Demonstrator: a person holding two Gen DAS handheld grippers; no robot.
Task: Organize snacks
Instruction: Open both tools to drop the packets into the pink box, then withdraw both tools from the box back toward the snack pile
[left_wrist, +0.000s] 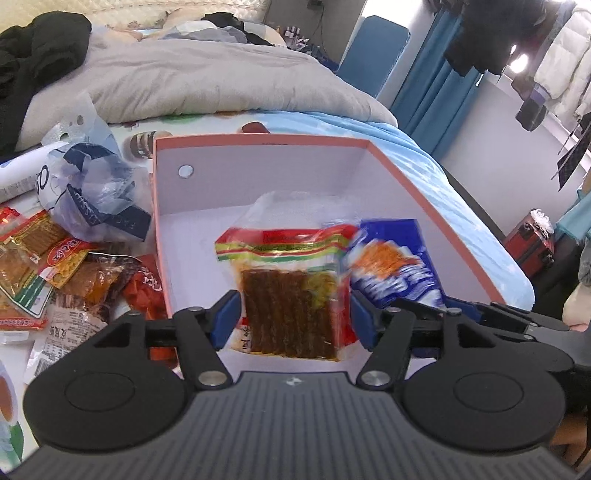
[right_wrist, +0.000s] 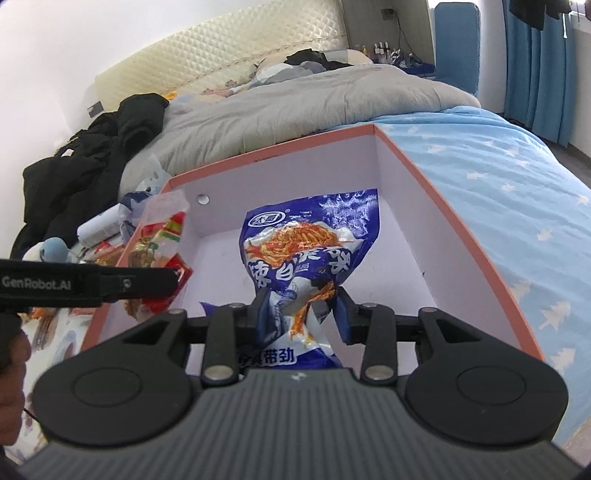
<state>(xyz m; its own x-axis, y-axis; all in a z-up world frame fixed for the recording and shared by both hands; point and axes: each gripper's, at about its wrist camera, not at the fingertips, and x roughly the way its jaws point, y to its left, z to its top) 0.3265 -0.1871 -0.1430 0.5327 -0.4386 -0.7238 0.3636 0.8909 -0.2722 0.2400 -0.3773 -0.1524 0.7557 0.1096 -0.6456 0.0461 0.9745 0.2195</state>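
The big pink box (right_wrist: 458, 229) sits on the bed (right_wrist: 498, 177) with its top open, and it looks empty inside, though both packs hide part of the floor. Both packs hang over it. The right gripper (right_wrist: 301, 308) has its fingers squeezed in tight on the blue bag (right_wrist: 310, 236), bunching it at the waist. That bag is soft and slippery, so it may slide out early or land standing up against the wall and take too much room. The left gripper (left_wrist: 293, 315) has its fingers wider apart, pressing the two side edges of the red pack (left_wrist: 290, 284), near the box's left wall. That hold looks weak, so the pack may tip or drop crooked. The two grippers are close together and may bump. More snacks (left_wrist: 55, 280) lie on the bed beside the box, not yet put away.
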